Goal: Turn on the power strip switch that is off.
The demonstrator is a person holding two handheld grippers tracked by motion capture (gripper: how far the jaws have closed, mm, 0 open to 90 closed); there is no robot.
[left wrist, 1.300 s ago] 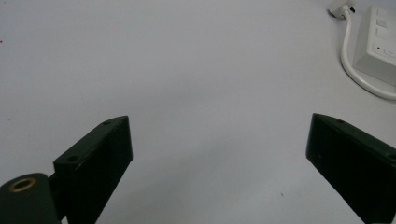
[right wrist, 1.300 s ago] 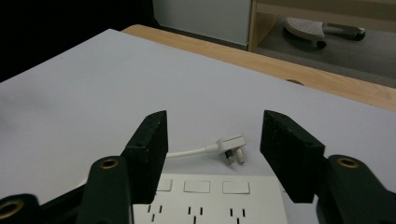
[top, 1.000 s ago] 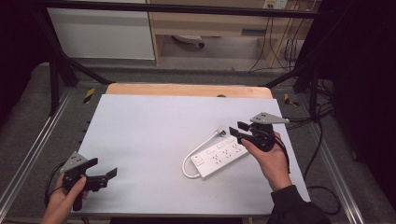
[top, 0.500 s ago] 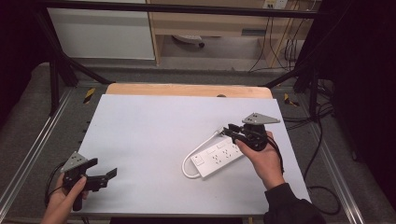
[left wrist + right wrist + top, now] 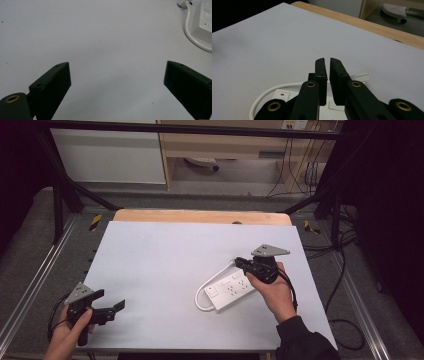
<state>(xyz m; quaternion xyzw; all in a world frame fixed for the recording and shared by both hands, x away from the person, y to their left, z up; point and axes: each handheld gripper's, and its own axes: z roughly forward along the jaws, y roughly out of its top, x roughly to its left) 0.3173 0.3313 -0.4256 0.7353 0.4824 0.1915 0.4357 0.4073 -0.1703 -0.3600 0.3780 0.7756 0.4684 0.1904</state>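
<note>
Power strip point(image 5: 231, 289) flat on white table point(image 5: 165, 265), right-centre, its cord point(image 5: 202, 295) looped at left end. R gripper point(image 5: 242, 263) over strip's far end, jaws just closed to a slit, nothing between. L gripper point(image 5: 112, 306) near-left corner, well apart, jaws wide, empty.

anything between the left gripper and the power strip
Nothing visible does. The left gripper sits at the near left corner of the table with its jaws wide apart, and bare white tabletop runs from it across to the power strip and its looped white cord. The right gripper hovers over the strip's far end.
</note>
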